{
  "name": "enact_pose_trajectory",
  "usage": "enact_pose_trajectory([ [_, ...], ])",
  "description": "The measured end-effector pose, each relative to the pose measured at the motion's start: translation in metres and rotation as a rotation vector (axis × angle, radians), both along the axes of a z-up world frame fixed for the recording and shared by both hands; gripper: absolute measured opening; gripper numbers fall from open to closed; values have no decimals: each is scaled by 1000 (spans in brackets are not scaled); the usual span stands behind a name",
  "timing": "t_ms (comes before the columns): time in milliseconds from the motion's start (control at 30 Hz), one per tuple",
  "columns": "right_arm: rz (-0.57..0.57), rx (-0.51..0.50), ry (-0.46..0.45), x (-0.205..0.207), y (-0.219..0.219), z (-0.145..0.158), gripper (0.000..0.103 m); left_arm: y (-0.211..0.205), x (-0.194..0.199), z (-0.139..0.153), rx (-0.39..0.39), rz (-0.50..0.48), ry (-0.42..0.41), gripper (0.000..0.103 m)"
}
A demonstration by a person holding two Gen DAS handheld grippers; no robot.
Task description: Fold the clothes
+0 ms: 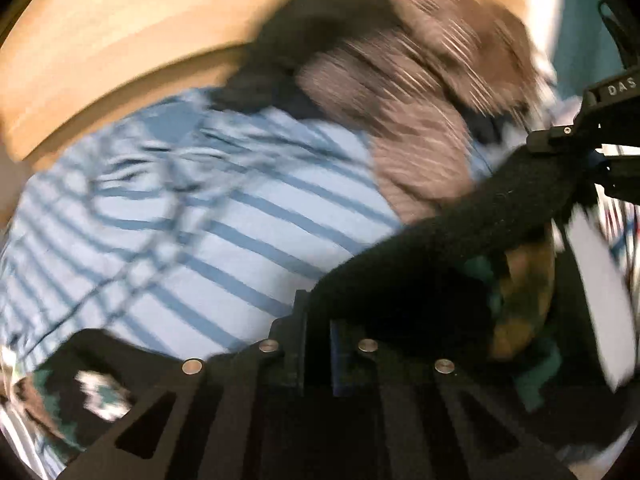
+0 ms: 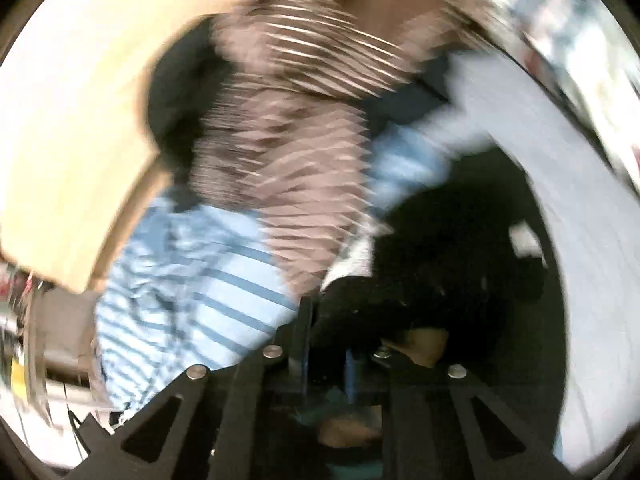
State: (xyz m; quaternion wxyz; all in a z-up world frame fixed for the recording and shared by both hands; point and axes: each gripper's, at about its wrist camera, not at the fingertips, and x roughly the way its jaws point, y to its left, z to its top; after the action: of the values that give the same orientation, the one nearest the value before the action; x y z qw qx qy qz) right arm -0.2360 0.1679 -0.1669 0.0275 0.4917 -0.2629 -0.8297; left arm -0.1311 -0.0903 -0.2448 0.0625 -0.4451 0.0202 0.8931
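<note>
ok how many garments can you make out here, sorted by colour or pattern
blue and white striped garment: 1
brown striped garment: 1
black knit garment: 1, stretched between both grippers
Total: 3; the blur hides whatever else lies at the edges.

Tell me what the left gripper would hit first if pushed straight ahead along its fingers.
The left gripper is already clamped on a black garment, so that fabric is directly ahead. Beyond it, probably the brown striped garment on the pile; blur makes depth uncertain.
</note>
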Motion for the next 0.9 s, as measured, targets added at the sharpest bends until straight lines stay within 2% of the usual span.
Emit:
enact_pose_trajectory([
  [100, 141, 12, 88, -30, -67, 34, 14, -63, -13, 23, 78, 200, 30, 9],
  [167, 237, 8, 136, -44, -117, 52, 14, -107, -14, 28, 136, 322, 12, 9],
  [233, 329, 4, 140, -46, -157, 53, 14, -142, -11, 23, 161, 418, -9, 9],
  [267, 374, 2, 135, -45, -176, 51, 17, -158, -8, 18, 145, 470, -26, 9],
  [300, 420, 0, 129, -44, -196, 49, 23, -174, -4, 10, 128, 524, -61, 9],
  [333, 465, -2, 123, -42, -215, 47, 47, -185, -2, 2, 138, 561, -91, 9],
  [367, 510, -3, 118, -41, -234, 45, 64, -196, 1, -6, 154, 596, -123, 9],
  [433, 585, 6, 106, -34, -261, 38, 70, -208, 5, -19, 207, 636, -176, 18],
  [500, 609, 56, 92, -13, -255, 24, 73, -208, 9, -23, 227, 671, -195, 23],
  [567, 589, 100, 57, 4, -231, 6, 73, -199, 11, -17, 210, 702, -198, 32],
  [667, 452, 138, -44, 23, -162, -27, 73, -184, 16, -6, 240, 715, -206, 45],
  [733, 323, 139, -136, 39, -103, -50, 73, -174, 23, 7, 310, 703, -175, 68],
  [800, 205, 139, -202, 57, -45, -69, 73, -161, 33, 19, 429, 655, -132, 69],
  [900, 56, 87, -281, 77, 18, -93, 74, -131, 38, 23, 550, 557, -152, 69],
])
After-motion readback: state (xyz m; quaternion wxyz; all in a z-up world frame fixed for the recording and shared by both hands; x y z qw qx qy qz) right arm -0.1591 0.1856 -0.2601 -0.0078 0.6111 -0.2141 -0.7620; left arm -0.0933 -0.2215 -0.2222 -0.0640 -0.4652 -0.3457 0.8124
